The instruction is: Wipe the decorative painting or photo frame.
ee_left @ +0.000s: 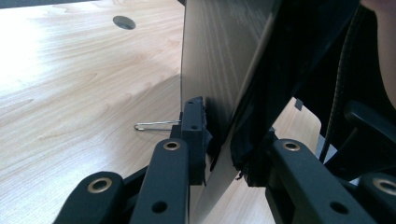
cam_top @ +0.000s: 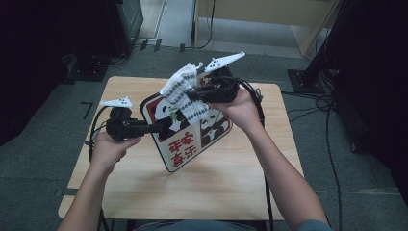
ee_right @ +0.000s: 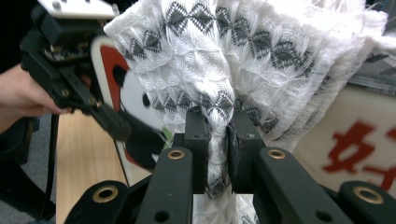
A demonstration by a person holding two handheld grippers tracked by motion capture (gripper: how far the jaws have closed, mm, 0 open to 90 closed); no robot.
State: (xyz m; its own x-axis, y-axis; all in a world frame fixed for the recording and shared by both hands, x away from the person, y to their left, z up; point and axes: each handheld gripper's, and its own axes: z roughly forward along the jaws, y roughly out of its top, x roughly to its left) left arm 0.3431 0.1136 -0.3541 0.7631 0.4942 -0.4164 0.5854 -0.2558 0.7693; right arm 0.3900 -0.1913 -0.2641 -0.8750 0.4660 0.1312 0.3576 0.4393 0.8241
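Observation:
A flat board (cam_top: 185, 147) printed with pandas, a red border and red characters stands tilted above the wooden table (cam_top: 216, 187). My left gripper (cam_top: 166, 126) is shut on the board's left edge. In the left gripper view the thin board (ee_left: 219, 60) runs edge-on between the jaws of my left gripper (ee_left: 223, 151). A white cloth (cam_top: 182, 87) with rows of black diamonds hangs over the board's upper part. My right gripper (cam_top: 191, 96) is shut on it. In the right gripper view the bunched cloth (ee_right: 243, 51) is pinched between the pads of my right gripper (ee_right: 217, 149), with the board (ee_right: 355, 140) behind.
A thin wire clip (ee_left: 154, 125) sticks out beside the left jaw, and a round hole (ee_left: 124, 22) lies in the tabletop beyond. Cables (cam_top: 317, 103) trail over the grey floor to the right of the table. Dark equipment (cam_top: 120, 24) stands at the far left.

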